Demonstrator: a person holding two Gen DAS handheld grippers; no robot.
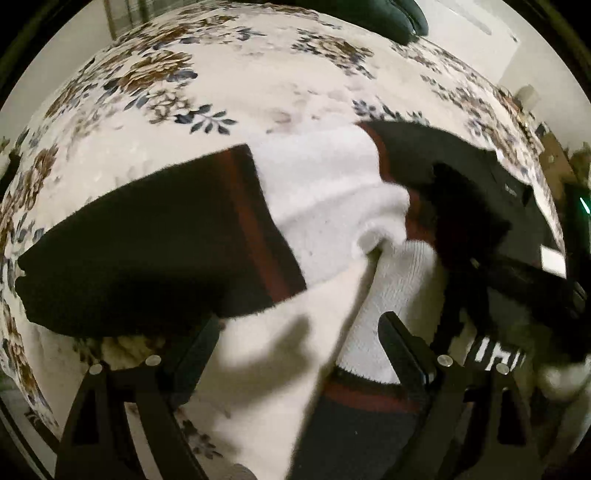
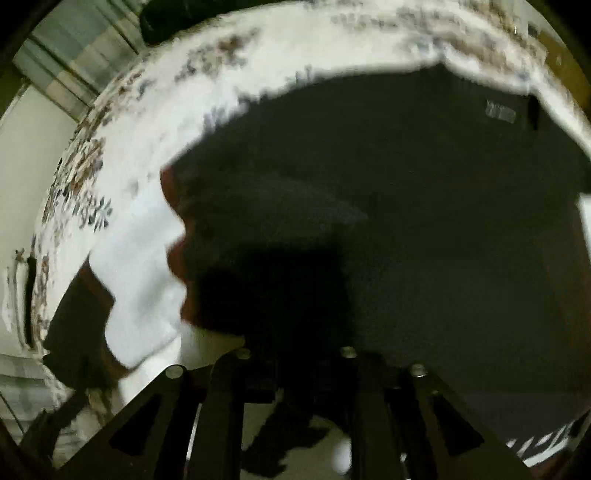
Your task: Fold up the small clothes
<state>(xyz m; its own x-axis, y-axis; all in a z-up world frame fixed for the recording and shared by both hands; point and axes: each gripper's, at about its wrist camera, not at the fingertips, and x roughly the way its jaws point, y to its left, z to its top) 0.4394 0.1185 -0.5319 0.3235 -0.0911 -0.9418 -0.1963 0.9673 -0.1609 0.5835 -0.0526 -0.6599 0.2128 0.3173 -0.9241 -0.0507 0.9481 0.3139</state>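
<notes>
A knit sweater lies on the bed, with a black panel, a dark red stripe and a white middle. My left gripper hovers over its near part, open wide, white cloth lying loose between the fingers. From the right edge my right gripper reaches onto the sweater's dark half. In the right wrist view that dark half fills the frame, with the white part at left. The right gripper has its jaws slightly apart, with a black fold of cloth loosely between them.
The floral bedspread runs far and left of the sweater. A dark object sits at the bed's far edge. A black-and-white striped piece shows near my left gripper's right finger. Curtains hang past the bed's left side.
</notes>
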